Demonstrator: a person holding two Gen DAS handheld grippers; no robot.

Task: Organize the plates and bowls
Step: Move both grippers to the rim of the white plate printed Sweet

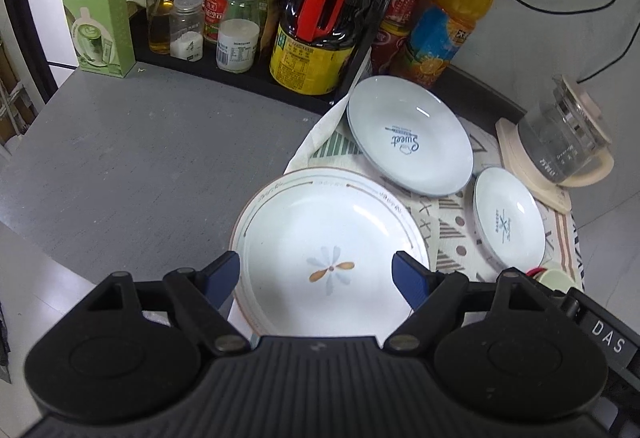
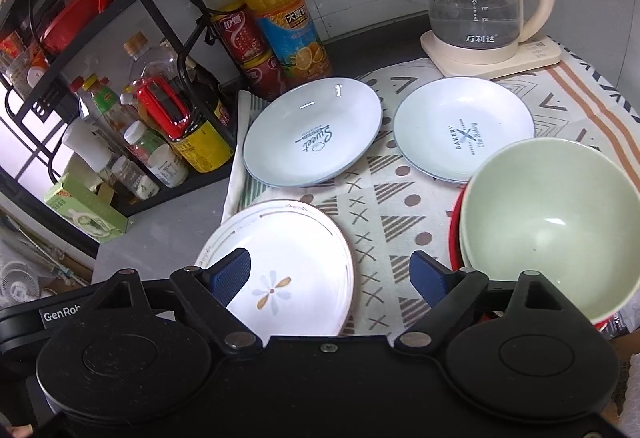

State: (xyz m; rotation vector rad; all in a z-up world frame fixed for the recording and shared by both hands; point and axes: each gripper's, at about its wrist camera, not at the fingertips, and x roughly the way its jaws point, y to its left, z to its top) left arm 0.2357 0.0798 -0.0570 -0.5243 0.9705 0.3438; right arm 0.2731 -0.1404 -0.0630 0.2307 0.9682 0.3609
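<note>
Grey counter (image 1: 140, 157) lies bare left of the patterned cloth (image 2: 384, 222). We note the flower plate (image 1: 328, 250) overhanging the cloth's left edge. Left gripper (image 1: 316, 276) and right gripper (image 2: 332, 274) jaws spread, holding nothing.

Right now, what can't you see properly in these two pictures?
- Flower plate: near edge hidden by the left gripper body, left wrist view.
- Red dish under the green bowl: mostly covered, right wrist view.
- Green bowl: cut off by the right picture edge.
- Bottle labels on the rack: too small to read.
</note>
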